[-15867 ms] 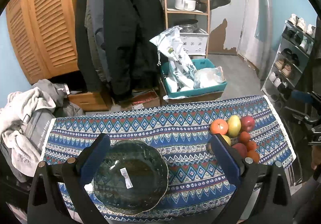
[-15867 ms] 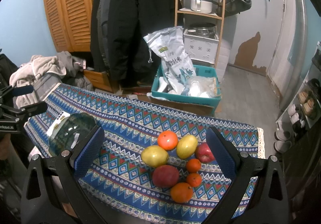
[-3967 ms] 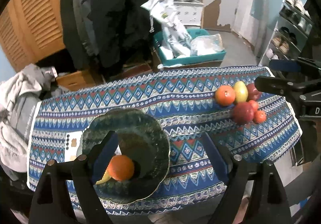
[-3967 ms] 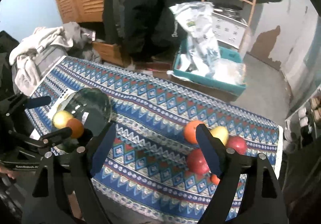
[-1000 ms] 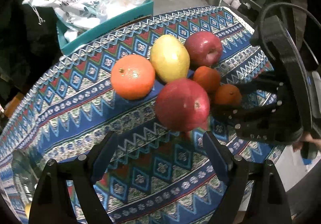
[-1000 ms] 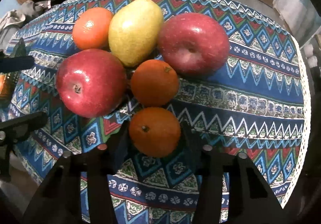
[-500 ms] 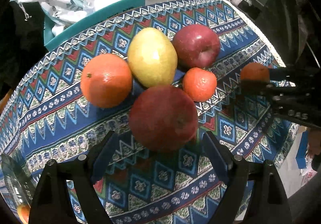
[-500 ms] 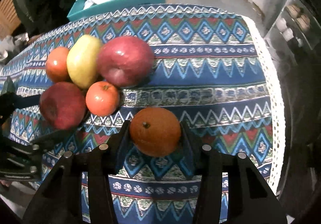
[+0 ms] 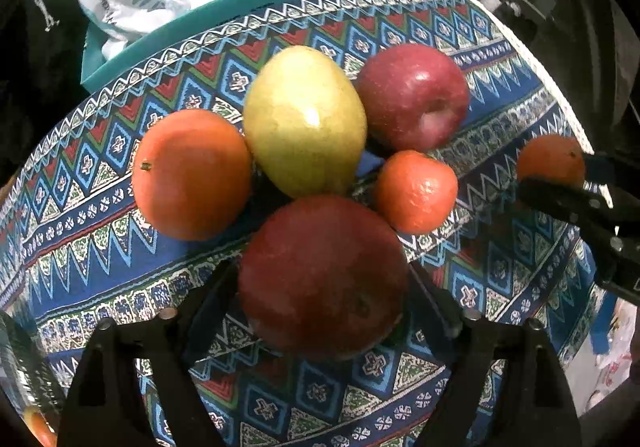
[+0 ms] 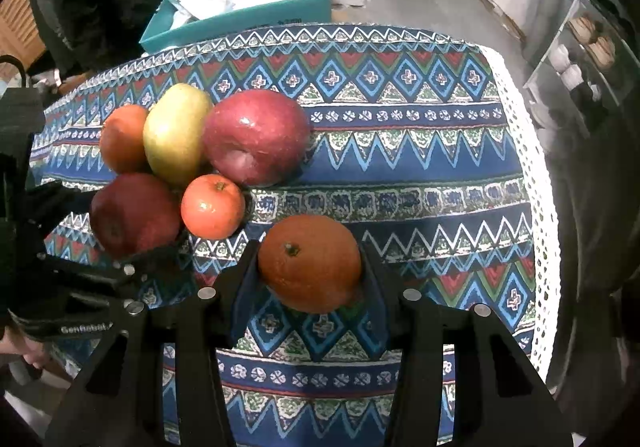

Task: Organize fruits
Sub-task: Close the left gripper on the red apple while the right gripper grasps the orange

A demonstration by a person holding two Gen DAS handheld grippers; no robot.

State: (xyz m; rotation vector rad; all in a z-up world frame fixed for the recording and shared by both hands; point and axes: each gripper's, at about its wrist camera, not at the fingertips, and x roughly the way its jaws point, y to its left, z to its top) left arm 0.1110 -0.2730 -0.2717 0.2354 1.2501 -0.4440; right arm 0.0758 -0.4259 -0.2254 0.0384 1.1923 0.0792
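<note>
My left gripper is shut on a dark red apple, seen from the side in the right wrist view. Behind it lie a large orange, a yellow-green pear, a red apple and a small tangerine. My right gripper is shut on a small orange and holds it above the patterned cloth; the orange also shows at the right of the left wrist view.
The table has a blue patterned cloth with a white lace edge at the right. A teal bin with bags stands on the floor behind. The glass bowl's rim shows at lower left. A shoe rack stands right.
My left gripper has moved forward and closed on the dark red apple. My right gripper has carried the small orange a little further from the pile.
</note>
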